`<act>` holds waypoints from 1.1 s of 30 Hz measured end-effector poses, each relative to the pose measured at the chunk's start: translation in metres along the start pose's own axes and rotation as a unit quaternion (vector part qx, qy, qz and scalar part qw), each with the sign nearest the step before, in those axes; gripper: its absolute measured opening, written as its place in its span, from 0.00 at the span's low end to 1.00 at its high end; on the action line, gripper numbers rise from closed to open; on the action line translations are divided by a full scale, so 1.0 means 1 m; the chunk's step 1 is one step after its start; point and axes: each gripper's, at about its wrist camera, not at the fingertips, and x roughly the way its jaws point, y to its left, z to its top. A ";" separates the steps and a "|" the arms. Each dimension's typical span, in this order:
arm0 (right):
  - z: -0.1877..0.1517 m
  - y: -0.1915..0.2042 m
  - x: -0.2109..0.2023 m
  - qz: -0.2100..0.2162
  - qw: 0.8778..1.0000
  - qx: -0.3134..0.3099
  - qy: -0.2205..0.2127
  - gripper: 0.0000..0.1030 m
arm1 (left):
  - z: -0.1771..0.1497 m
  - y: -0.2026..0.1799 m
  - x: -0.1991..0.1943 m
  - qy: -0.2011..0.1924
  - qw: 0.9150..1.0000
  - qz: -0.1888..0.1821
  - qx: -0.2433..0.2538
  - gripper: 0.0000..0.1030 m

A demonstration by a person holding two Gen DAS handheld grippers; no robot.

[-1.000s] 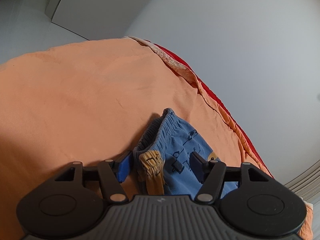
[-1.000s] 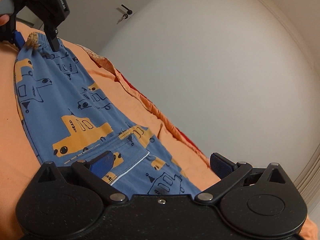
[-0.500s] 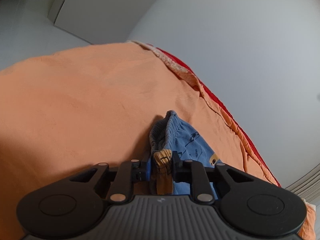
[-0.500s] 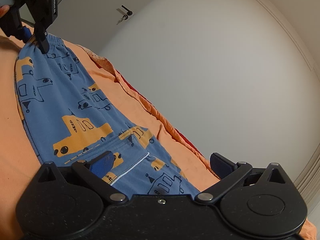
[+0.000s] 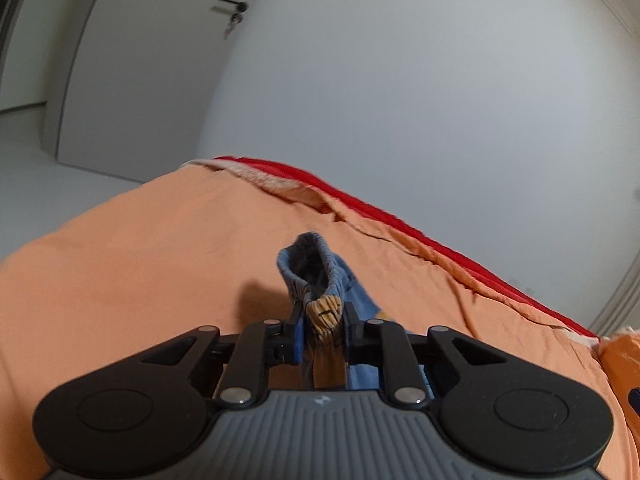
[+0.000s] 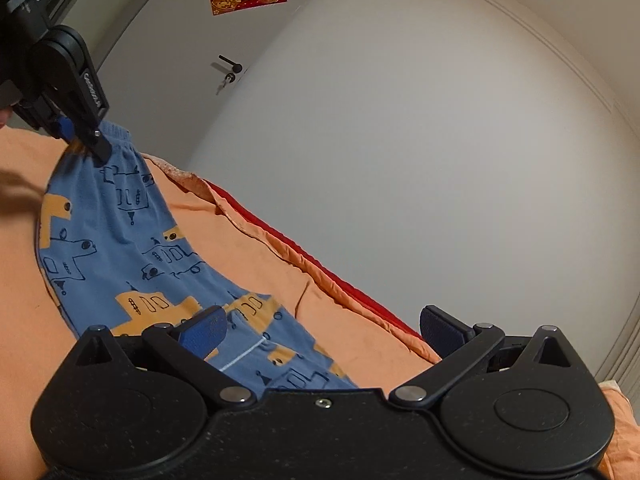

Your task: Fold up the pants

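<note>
My left tongs (image 5: pixel 324 330) pinch the waistband of the blue pants (image 5: pixel 320 280), lifting it off the orange sheet (image 5: pixel 140 260). Only the right wrist view shows the printed leg (image 6: pixel 120 248) trailing to my right tongs (image 6: pixel 320 326), spread wide, apparently gripping nothing. Bare sheet lies left; the wall (image 6: pixel 400 140) crowds right.

Your left gripper (image 5: pixel 323 326) is clamped on the waistband of the pants (image 5: pixel 320 280), blue pads pressing it from both sides. From the right wrist view it hangs at upper left, fingers angled down into the cloth. Your right gripper (image 6: pixel 326 330) has its jaws spread wide, the left pad over the pants, the right pad clear of them, gripping nothing.
</note>
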 end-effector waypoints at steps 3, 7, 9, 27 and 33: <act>-0.002 -0.016 -0.014 -0.005 1.000 0.007 -0.004 0.99 | 0.003 -0.031 -0.008 -0.003 0.999 -0.020 0.033 0.18; -0.011 -0.046 -0.020 -0.015 0.998 0.057 0.032 0.99 | 0.005 -0.087 -0.017 -0.006 0.993 -0.065 0.099 0.18; -0.018 -0.064 -0.019 -0.023 0.995 0.082 0.049 0.99 | 0.003 -0.117 -0.017 0.001 0.988 -0.087 0.129 0.18; -0.136 -0.166 -0.029 -0.076 0.956 0.212 0.187 0.99 | -0.130 -0.251 0.027 0.141 0.931 -0.193 0.277 0.62; -0.130 -0.172 -0.024 -0.008 0.959 0.233 0.158 0.99 | -0.137 -0.233 0.011 0.125 0.916 -0.196 0.327 0.72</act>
